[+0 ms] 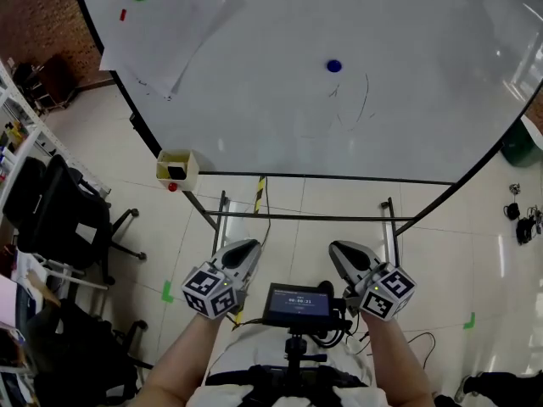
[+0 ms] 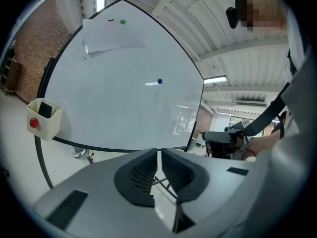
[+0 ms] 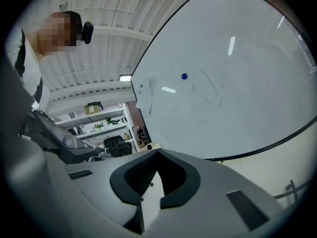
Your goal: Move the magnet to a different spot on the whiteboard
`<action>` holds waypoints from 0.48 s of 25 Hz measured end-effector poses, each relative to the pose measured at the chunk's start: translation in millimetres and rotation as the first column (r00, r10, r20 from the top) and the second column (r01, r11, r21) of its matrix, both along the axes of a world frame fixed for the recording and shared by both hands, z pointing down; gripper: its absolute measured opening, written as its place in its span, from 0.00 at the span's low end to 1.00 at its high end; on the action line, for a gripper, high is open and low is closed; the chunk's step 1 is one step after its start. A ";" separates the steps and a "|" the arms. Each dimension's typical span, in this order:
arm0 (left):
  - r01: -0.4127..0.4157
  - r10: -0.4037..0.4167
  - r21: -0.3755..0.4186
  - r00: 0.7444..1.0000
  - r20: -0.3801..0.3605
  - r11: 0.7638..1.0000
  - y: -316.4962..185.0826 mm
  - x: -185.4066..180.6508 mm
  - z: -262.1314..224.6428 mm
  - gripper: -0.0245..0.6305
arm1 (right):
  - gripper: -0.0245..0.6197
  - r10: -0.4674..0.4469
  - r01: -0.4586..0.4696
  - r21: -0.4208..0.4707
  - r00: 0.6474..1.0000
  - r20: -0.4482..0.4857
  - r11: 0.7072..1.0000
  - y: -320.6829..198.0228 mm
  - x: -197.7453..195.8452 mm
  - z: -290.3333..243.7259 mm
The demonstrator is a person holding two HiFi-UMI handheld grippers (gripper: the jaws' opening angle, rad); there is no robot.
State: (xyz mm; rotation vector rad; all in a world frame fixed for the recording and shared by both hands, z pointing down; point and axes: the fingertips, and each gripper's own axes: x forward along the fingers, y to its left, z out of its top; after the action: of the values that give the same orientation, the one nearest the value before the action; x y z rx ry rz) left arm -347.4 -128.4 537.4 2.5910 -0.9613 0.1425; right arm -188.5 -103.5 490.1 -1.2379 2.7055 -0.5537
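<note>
The blue magnet (image 1: 333, 66) sits alone on the whiteboard (image 1: 407, 117), right of centre and just beside some faint pen strokes. Both grippers are held low near the person's body, well apart from the board. That fits either a magnet waiting to be fetched or one already set down at its new spot. Any grip on it would want the jaws spread wider than the disc and brought square to the board, sliding it off rather than prying. The left gripper (image 2: 158, 155) shows only a thin slit between its jaws and holds nothing. The right gripper (image 3: 157, 157) has its tips together, also empty. Only the head view shows both grippers' distance from the board. Only the left gripper view shows the beige holder (image 2: 43, 117) side-on.
</note>
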 end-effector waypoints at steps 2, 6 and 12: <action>-0.024 0.024 -0.004 1.000 -0.005 1.000 7.1 -3.2 4.0 0.13 | 0.09 0.009 -0.009 0.001 1.000 -0.004 1.000 5.4 -6.5 1.8; -0.056 0.056 -0.012 0.998 0.001 0.998 17.7 -9.7 12.9 0.13 | 0.09 0.013 -0.013 0.000 1.000 -0.005 1.000 14.9 -19.5 5.8; -0.089 0.089 -0.008 0.996 0.004 0.996 24.6 -12.9 15.7 0.13 | 0.09 0.028 -0.028 0.008 0.999 -0.020 1.000 24.2 -28.2 7.2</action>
State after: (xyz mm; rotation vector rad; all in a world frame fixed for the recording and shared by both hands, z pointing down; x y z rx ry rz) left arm -360.3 -103.8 553.1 2.6286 -0.8458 0.1752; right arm -216.7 -79.3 497.3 -1.2845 2.6998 -0.5302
